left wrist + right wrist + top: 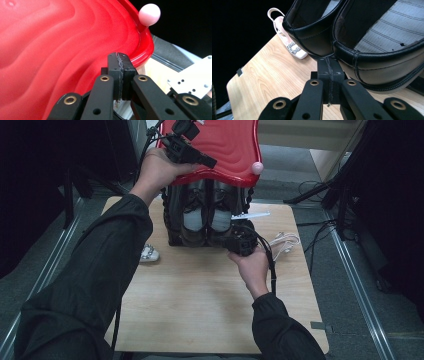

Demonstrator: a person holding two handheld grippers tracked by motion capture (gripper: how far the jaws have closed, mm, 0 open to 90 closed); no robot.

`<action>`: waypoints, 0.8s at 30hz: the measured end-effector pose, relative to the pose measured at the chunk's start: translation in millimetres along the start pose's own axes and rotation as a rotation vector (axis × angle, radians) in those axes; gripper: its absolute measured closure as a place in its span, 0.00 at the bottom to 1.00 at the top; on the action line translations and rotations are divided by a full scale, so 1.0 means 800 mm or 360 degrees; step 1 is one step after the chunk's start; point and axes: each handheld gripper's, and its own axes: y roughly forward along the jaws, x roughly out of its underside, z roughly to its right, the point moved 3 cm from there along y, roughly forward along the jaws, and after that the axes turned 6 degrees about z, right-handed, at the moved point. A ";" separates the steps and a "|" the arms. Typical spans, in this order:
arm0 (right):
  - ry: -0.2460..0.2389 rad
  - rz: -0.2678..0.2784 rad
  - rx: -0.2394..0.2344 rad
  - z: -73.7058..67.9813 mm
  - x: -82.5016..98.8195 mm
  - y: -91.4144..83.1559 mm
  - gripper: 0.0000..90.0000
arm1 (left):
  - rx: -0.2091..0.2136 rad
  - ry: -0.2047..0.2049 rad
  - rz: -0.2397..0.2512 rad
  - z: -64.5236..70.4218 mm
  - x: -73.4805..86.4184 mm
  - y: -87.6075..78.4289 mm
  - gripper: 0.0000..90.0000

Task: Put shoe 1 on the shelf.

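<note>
black shoes (362, 50) — rippled red lid (62, 50)

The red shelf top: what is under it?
Under the red shelf top stand two black shoes side by side, openings facing the person, with grey lining inside. Their toes and whatever lies behind them are covered by the shelf top and cannot be seen.

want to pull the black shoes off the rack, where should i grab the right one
Grip the heel rim of the black shoe, one jaw inside the opening and one outside. Come from the near side, where the right gripper sits shut: the heels face you, and the rim is thin and open-topped under the red shelf.
</note>
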 end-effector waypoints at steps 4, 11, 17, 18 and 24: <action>-0.0006 0.0005 -0.0007 0.002 0.000 0.000 1.00 | -0.0030 0.0000 -0.0035 -0.004 0.001 0.008 1.00; -0.0028 0.0022 0.0007 0.005 -0.003 -0.006 1.00 | -0.0064 0.0013 -0.0028 -0.006 0.001 0.013 1.00; -0.0050 0.0010 0.0032 0.006 -0.007 -0.005 1.00 | -0.0063 -0.0027 -0.0012 -0.008 0.003 0.017 1.00; -0.0053 0.0011 0.0043 0.007 -0.008 -0.006 1.00 | -0.0058 -0.0027 -0.0010 -0.008 0.003 0.018 1.00; -0.0006 0.0025 0.0046 0.015 -0.012 -0.008 1.00 | -0.0058 -0.0006 -0.0016 -0.006 0.001 0.022 1.00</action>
